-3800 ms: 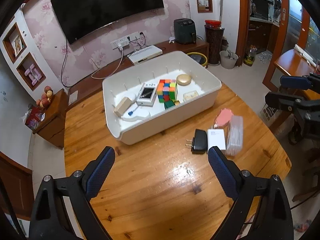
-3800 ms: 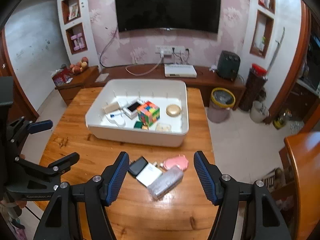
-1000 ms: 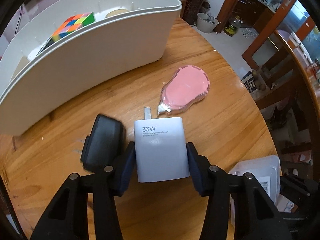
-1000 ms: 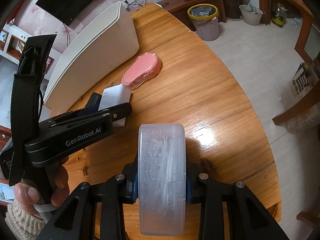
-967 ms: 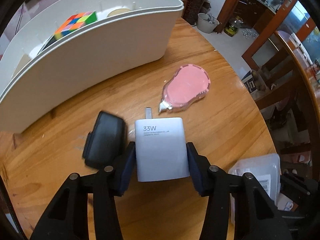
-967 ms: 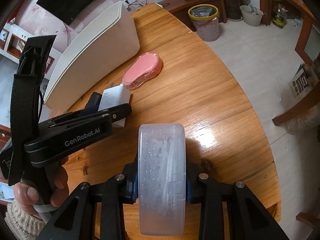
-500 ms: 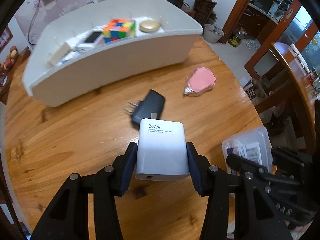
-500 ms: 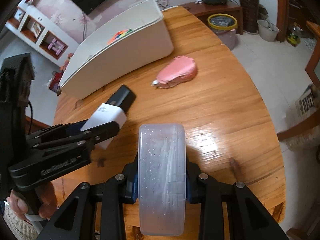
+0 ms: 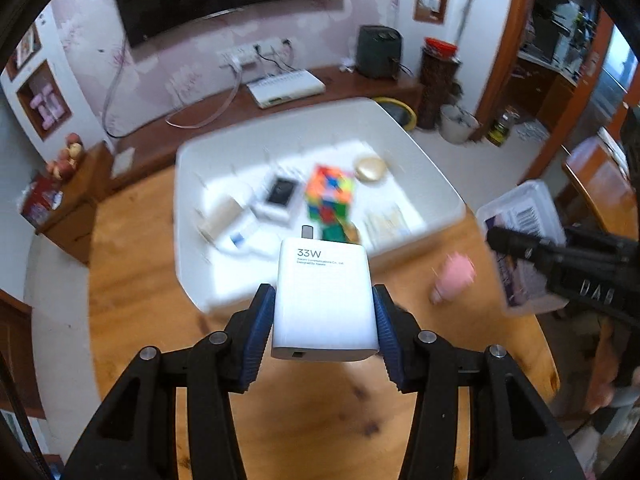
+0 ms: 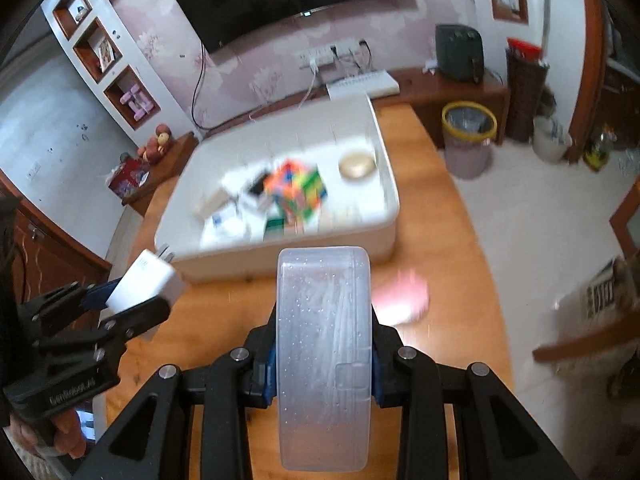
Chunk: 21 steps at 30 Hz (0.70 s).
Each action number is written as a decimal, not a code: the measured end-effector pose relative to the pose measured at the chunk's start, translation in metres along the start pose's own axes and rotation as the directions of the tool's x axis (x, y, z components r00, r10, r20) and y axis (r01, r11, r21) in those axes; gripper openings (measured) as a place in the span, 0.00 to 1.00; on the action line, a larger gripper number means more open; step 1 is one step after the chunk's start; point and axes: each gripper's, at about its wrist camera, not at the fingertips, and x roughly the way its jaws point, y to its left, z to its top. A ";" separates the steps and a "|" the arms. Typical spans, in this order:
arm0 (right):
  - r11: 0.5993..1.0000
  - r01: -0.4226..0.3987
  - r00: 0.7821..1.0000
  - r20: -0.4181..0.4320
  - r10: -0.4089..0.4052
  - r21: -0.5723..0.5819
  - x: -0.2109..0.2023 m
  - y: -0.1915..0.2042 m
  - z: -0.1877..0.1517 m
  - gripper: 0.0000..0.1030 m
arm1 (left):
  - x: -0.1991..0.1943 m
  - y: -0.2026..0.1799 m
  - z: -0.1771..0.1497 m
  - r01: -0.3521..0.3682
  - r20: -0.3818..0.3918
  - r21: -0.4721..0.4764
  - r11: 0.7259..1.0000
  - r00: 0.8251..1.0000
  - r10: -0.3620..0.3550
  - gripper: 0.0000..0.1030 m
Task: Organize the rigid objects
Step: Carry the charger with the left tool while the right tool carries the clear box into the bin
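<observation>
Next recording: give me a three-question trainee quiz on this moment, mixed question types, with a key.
1. True or false: the left hand-held gripper is shut on the white 33W charger.
2. What does the right hand-held gripper hold? A) pink case B) clear plastic box C) puzzle cube
3. Fill in: the colourful puzzle cube lies inside the white ____.

Key: 1 true. 2 B. 3 bin; the pink case lies on the wooden table outside it.
</observation>
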 end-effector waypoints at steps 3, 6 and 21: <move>0.999 0.035 0.999 0.023 -0.035 -0.017 0.007 0.005 0.042 0.33 | 0.011 0.016 0.029 -0.026 0.015 -0.033 0.999 1.000 0.026 0.51; 0.998 0.055 0.998 0.035 -0.055 -0.009 0.021 0.008 0.079 0.33 | 0.026 0.030 0.054 -0.057 0.028 -0.048 0.997 0.998 0.058 0.51; 0.986 0.152 0.975 -0.153 -0.160 -0.061 0.162 0.007 0.127 0.33 | 0.158 0.055 0.071 -0.129 -0.161 -0.086 0.988 0.980 0.114 0.51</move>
